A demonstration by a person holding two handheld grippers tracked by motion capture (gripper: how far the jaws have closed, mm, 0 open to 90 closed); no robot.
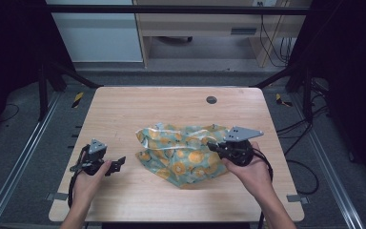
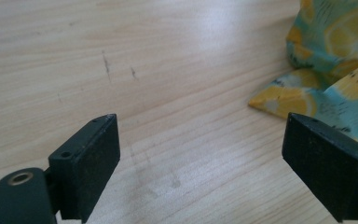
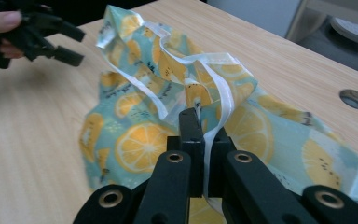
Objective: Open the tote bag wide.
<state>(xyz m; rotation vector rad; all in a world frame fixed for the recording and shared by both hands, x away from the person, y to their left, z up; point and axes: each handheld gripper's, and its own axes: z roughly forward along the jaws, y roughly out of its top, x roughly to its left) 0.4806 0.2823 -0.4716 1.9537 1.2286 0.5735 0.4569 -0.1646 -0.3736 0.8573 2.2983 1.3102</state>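
High view first: a crumpled lemon-print cloth [image 1: 183,152] is seen lying on the wooden table [image 1: 124,109], roughly in the middle and a bit toward the right; it's teal with orange-yellow citrus slices all over, and white strap-like trim is bunched up along its top.

The right gripper [image 1: 213,147] is held at the cloth's right edge, and its jaws are pretty clearly clamped together on the fabric; in the right gripper view the right gripper [image 3: 196,122] is shown pinched tight on a raised bit of the cloth [image 3: 140,140] right by a white strap [image 3: 223,100], with the strap draped down between the black jaw arms; the pinched part is lifted off the table while the rest is left slumped on the wood.

The left gripper [image 1: 119,165] is held well to the left of the cloth, not touching it; in the left gripper view its jaws are spread wide, with only bare table [image 2: 168,70] framed between them; a corner of the cloth [image 2: 326,65] is caught at the right of that view, just behind the right-hand jaw.

A round dark hole [image 1: 211,99] is set in the table near the far edge.
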